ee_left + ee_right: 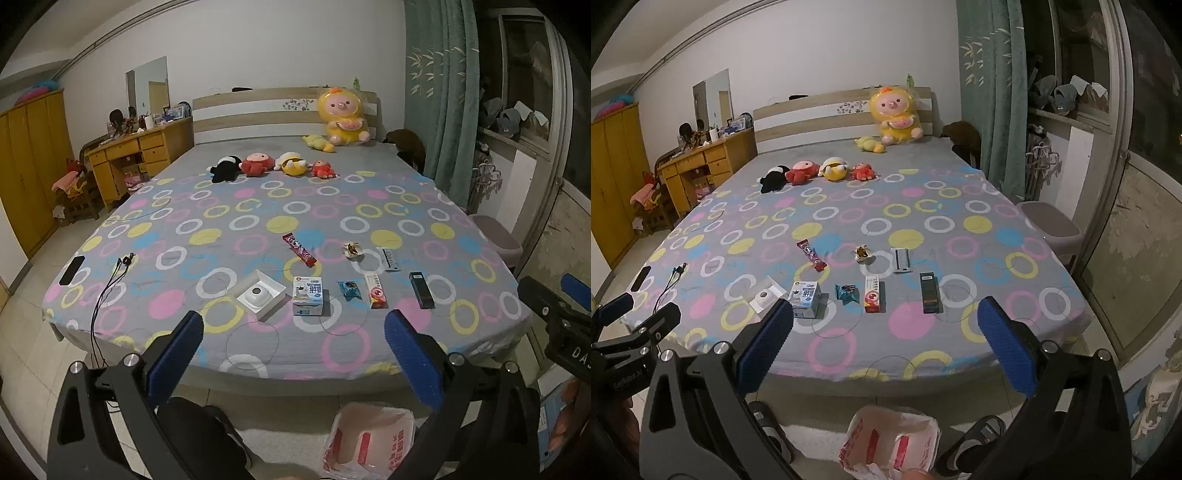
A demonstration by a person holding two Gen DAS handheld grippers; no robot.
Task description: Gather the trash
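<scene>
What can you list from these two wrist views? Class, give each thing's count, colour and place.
bed: one, grey sheet with coloured rings, centre
plush toys: six, mostly red, yellow and black, near the headboard
red wrapper: one, mid-bed
crumpled wrapper: one, pale, mid-bed
white tray: one, near edge
small boxes: four, white-blue, white-red, black, white-grey, near edge
teal packet: one, between boxes
phone: one, black, left corner
cable: one, dark, beside phone
bin bag: one, white-red, on floor
desk: one, yellow wood, left
left gripper: open
right gripper: open
</scene>
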